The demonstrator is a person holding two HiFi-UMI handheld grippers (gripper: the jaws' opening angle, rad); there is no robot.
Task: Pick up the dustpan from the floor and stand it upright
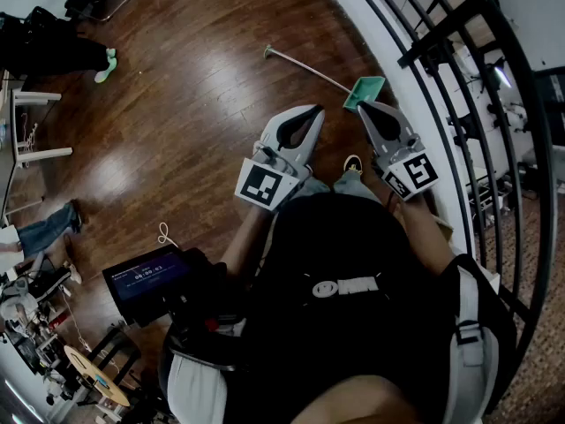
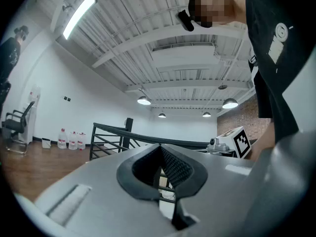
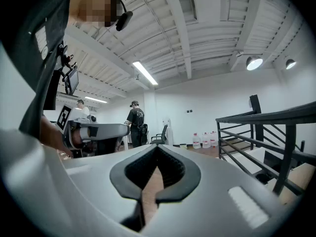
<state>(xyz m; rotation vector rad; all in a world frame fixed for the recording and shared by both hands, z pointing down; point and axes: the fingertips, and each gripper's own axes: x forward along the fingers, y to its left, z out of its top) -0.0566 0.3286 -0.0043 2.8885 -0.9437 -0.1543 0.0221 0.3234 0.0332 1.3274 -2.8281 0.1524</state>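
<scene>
A green dustpan (image 1: pixel 365 93) lies flat on the dark wooden floor beside the white curb, its long thin handle (image 1: pixel 305 67) stretching away to the upper left. In the head view both grippers are held level in front of the person. The left gripper (image 1: pixel 316 111) is shut and empty, a short way left of the pan. The right gripper (image 1: pixel 363 105) is also shut and empty; its tip appears just below the pan's near edge, and I cannot tell whether it touches. The left gripper view (image 2: pixel 160 147) and the right gripper view (image 3: pixel 157 147) show closed jaws with nothing between them.
A black stair railing (image 1: pixel 441 51) curves along the right above the white curb. A lit tablet (image 1: pixel 146 276) hangs at the person's left side. White table legs (image 1: pixel 40 153) and a seated person's feet (image 1: pixel 106 64) are far left. Water jugs (image 2: pixel 71 139) stand by the wall.
</scene>
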